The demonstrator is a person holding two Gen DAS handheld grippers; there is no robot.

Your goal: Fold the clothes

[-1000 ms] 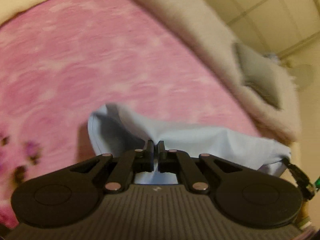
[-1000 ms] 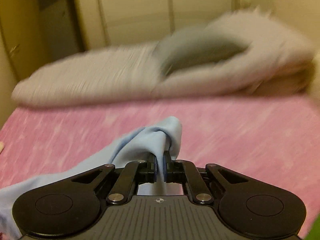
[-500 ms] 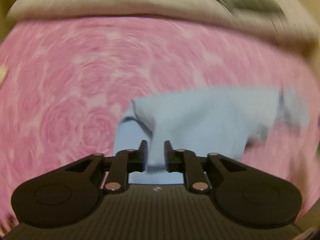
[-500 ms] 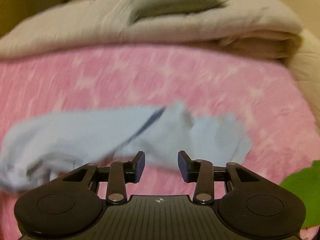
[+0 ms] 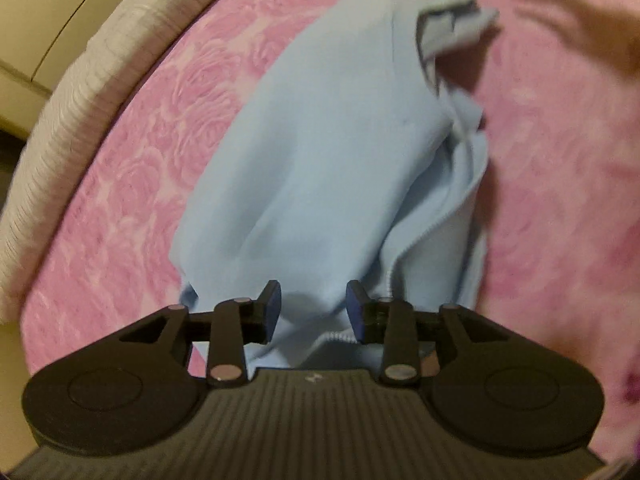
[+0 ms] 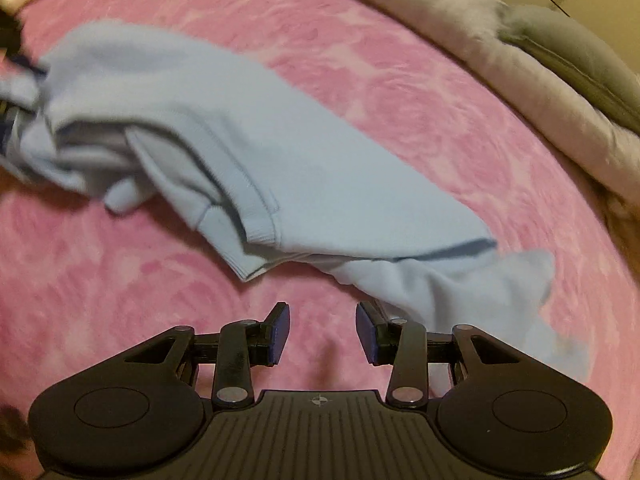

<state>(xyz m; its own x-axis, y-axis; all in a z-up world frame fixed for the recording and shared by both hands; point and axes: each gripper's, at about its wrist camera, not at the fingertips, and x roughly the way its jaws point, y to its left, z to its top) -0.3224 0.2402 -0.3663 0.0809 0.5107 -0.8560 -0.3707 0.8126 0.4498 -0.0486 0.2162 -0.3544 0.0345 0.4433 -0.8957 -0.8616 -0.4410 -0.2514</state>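
two grippers show, one per wrist view, both pointing down at a bed. left gripper: its jaws are opening, about half spread, and the near edge of one light blue garment lies between the blue pads without being pinched; the cloth looks slack against the bed there. from the jaws the garment runs away toward 12 o'clock as a long smooth panel, with a stitched seam edge at about 1 o'clock and a bunched, folded-over part at its far end near 1 o'clock. at the far 1 o'clock corner a blurred hand of the person shows, with something dark above it that is too smeared to name.

right gripper: its jaws stand about half open with nothing between them, only pink cover below. the same single garment lies just beyond, stretched from 10 o'clock down to 3 o'clock; one ribbed hem corner sits at 12 o'clock just past the fingertips, and a thinner tail of cloth reaches past the right pad toward 3 o'clock. its 10 o'clock end is crumpled.

one pink rose-patterned bed cover carries the garment. farther out, one pale fleecy blanket lies rolled along the bed's far edge from 12 to 3 o'clock, and one grey cushion rests on it at 2 o'clock. in the left view the same blanket curves along 9 to 11 o'clock.
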